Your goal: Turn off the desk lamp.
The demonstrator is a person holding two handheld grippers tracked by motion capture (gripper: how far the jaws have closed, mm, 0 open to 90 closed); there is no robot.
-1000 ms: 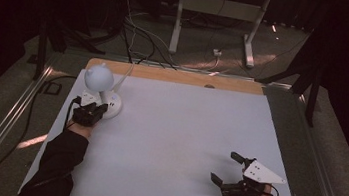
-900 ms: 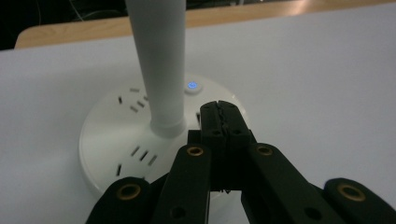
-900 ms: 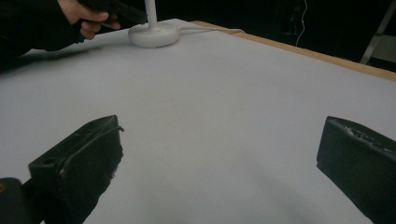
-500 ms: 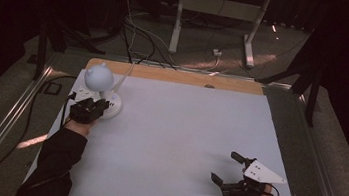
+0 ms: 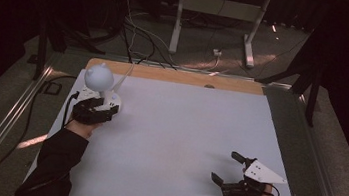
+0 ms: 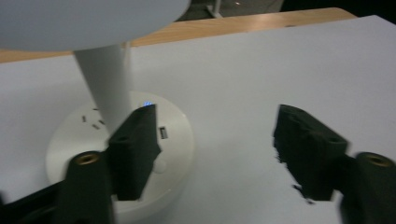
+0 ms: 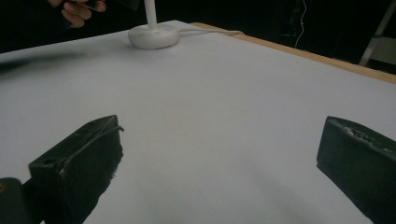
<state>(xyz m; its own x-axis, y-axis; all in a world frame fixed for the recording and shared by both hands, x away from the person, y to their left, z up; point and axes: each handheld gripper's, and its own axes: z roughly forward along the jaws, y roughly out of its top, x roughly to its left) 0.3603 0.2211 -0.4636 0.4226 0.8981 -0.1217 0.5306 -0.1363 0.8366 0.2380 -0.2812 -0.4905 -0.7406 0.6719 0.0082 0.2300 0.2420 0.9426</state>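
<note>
A white desk lamp stands at the table's far left, with a round head [image 5: 98, 76] on a stem above a round base [image 5: 113, 101]. My left gripper [image 5: 108, 111] is open right at that base. In the left gripper view its left jaw hangs over the base [image 6: 175, 140], beside the stem [image 6: 105, 88], and the right jaw is over bare table; nothing lies between them. My right gripper [image 5: 225, 165] is open over the white table top near the front right, holding nothing. The right gripper view has the lamp base [image 7: 153, 36] far off.
The table [image 5: 184, 124] has a white top with a wooden strip [image 5: 175, 75] along its far edge. The lamp's white cord [image 5: 126, 74] runs off the back. Cables and a metal stand's legs [image 5: 211, 27] lie on the floor beyond.
My left gripper has edged forward to the lamp base. The right gripper has stayed where it was.
</note>
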